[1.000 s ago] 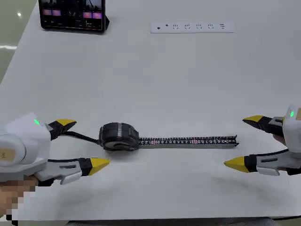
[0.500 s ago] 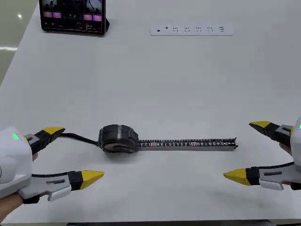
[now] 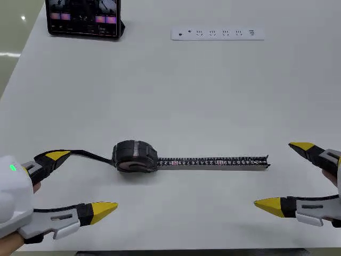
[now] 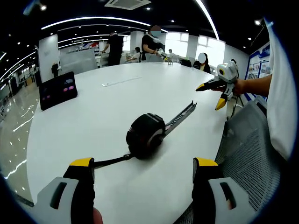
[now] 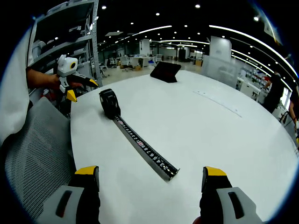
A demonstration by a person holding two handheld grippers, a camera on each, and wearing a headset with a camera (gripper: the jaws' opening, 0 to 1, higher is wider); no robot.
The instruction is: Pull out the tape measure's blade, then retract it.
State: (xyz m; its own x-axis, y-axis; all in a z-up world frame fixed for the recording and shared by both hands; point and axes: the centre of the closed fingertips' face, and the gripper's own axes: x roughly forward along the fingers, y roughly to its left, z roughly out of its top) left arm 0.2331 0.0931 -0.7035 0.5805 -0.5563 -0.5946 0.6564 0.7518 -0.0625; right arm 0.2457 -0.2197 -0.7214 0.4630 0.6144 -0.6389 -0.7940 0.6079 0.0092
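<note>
- Tape measure (image 3: 135, 156) is lying mid-frame on the table (image 3: 186, 96), with its blade (image 3: 213, 161) extending right, flat.
- Left gripper (image 3: 88, 180), lower left, is sitting released and holding nothing.
- Right gripper (image 3: 277, 174), lower right, is likewise gaping, apart from the blade tip.
- Blade is lying out unheld, so it's probably locked; retraction is still pending.

A white worktop (image 3: 170, 96) carries a dark tablet (image 3: 82, 16) propped upright at its far left corner, screen lit, and a white power strip (image 3: 217, 33) lying flat near the far edge, well apart from it. A grey mesh chair (image 4: 252, 149) stands at the near edge. Behind, in the hall: metal shelving (image 5: 70, 28) and standing people (image 4: 152, 45)
</note>
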